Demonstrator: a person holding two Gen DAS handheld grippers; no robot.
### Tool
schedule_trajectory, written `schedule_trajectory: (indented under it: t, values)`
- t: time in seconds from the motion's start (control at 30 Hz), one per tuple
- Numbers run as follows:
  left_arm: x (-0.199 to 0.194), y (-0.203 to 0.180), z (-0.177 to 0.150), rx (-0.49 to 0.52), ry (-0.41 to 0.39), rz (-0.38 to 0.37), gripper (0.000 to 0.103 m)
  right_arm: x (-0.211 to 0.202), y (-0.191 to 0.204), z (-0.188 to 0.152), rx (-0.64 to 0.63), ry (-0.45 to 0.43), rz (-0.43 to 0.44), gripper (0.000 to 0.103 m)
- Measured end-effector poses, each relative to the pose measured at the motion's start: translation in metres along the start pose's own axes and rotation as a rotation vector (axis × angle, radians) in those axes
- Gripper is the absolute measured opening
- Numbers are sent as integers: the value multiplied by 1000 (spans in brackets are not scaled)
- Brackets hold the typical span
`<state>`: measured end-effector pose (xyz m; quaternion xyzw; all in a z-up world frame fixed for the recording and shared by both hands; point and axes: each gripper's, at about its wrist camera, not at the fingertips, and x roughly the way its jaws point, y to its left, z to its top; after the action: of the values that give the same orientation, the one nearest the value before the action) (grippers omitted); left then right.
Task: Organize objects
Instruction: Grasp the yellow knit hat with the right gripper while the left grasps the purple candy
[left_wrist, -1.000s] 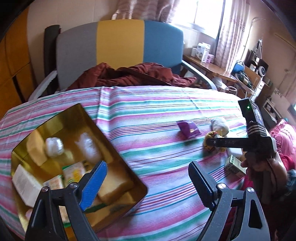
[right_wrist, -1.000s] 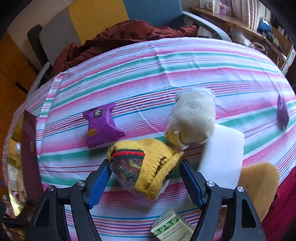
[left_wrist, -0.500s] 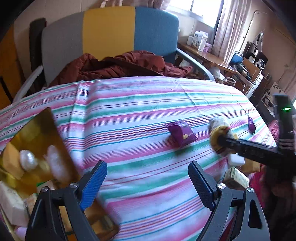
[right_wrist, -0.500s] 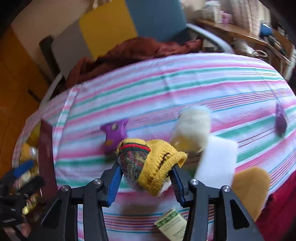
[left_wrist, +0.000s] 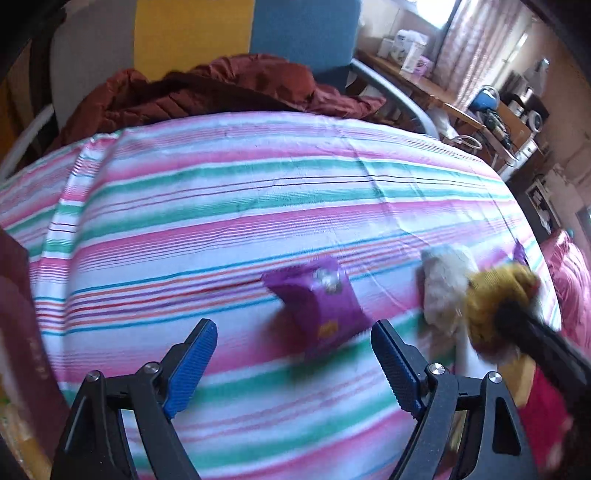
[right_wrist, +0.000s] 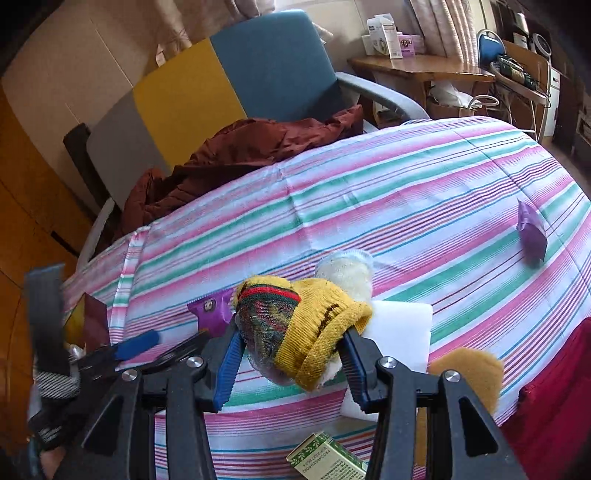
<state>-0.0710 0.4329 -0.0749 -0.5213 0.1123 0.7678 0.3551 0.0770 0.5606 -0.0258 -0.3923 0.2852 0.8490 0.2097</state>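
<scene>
Our left gripper (left_wrist: 293, 363) hangs with its jaws spread wide over the striped cloth (left_wrist: 229, 206), nothing between them. Just ahead of the gap, nearer the right jaw, lies a purple packet (left_wrist: 317, 302). Beyond the right jaw a cream sock roll (left_wrist: 445, 288) sits, touching a blurred yellow sock bundle (left_wrist: 498, 295).

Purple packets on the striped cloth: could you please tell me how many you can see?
2. One purple packet lies just left of the yellow sock held in the right gripper; the other purple packet lies near the cloth's right edge.
</scene>
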Motion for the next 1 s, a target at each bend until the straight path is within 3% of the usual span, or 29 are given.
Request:
schedule_trajectory:
  t: [0.17, 0.3, 0.47, 1.0]
  values:
    - [26, -3, 13, -11, -1, 34, 82, 7, 3, -2, -16, 35, 11, 50]
    - [24, -9, 1, 111, -59, 132, 40, 9, 4, -3, -28, 45, 14, 50]
    - [17, 0, -11, 136, -76, 95, 39, 15, 10, -6, -63, 73, 19, 50]
    - [-16, 7, -67, 191, -113, 131, 36, 38, 41, -26, -255, 149, -50, 50]
